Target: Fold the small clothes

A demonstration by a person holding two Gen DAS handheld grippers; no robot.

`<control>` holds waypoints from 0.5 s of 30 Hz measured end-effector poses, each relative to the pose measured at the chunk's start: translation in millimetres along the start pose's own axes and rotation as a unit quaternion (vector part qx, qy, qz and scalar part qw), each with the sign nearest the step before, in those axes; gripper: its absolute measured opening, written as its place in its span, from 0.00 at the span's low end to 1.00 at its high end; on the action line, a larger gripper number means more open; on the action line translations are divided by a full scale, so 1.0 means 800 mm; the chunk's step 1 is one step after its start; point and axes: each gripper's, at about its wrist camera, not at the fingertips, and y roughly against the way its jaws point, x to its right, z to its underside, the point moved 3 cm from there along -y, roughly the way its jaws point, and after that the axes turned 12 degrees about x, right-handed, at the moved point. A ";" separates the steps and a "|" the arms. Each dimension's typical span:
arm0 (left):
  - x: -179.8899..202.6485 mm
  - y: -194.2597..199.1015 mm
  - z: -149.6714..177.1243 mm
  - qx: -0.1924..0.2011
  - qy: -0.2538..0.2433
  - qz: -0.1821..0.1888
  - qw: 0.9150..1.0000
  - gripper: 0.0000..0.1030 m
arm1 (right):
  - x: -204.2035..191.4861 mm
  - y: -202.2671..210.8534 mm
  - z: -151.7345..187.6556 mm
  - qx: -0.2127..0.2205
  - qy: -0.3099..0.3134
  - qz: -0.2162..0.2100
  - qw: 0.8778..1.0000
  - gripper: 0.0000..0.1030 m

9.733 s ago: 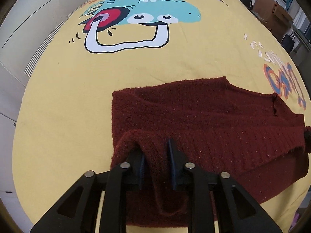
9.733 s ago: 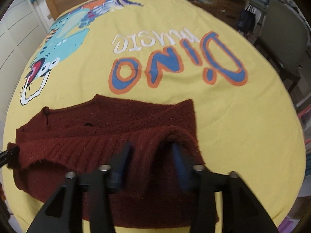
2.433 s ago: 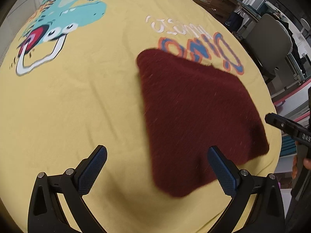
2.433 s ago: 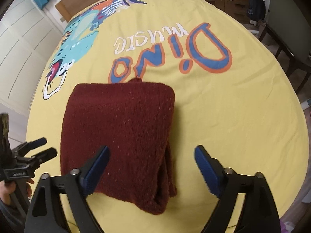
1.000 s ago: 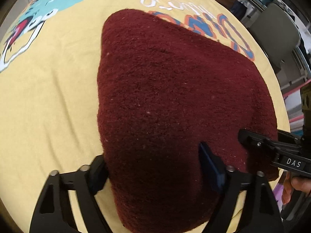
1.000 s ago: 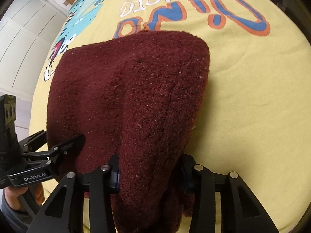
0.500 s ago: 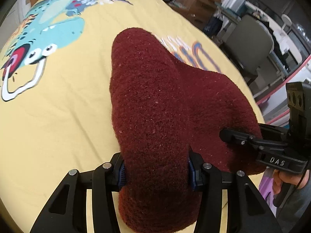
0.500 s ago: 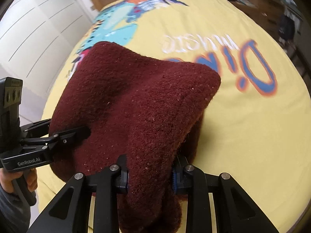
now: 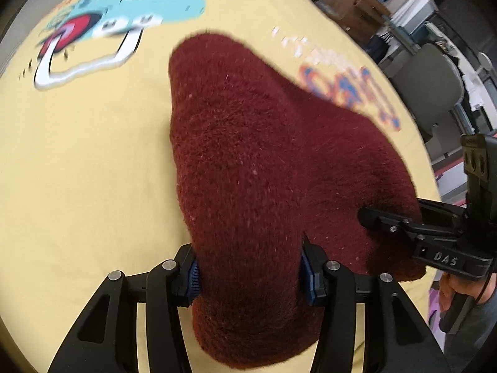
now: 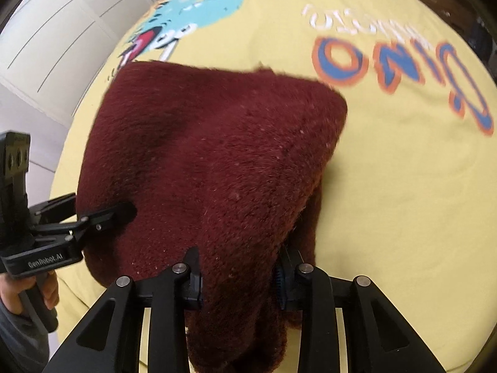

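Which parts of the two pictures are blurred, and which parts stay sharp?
Left wrist view: the dinosaur print on the yellow bedsheet is smeared by motion; the left gripper and maroon sweater are sharper. Right wrist view: the lettering is smeared; the right gripper is crisp.

Dark maroon sweater (image 9: 254,161) on a yellow bedspread (image 9: 87,161) with a teal dinosaur print (image 10: 198,9).

The dark red knitted garment (image 9: 267,168) was folded into a thick, fuzzy bundle — its near edge bunched and raised, its far corners (image 10: 223,118) draped down onto the yellow printed bedcover (image 10: 388,186) — humped rather than flat.
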 end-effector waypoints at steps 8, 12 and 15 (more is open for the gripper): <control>-0.002 -0.008 0.000 -0.006 0.010 -0.035 0.999 0.63 | -0.001 0.021 -0.021 0.015 0.012 0.034 0.999 0.74; -0.016 0.019 -0.001 0.006 0.003 -0.064 0.998 0.82 | -0.005 0.045 -0.023 0.037 0.027 0.039 0.998 0.81; -0.022 0.039 0.003 0.012 0.001 -0.075 0.997 0.99 | -0.009 0.054 -0.024 0.048 0.037 0.042 0.997 0.84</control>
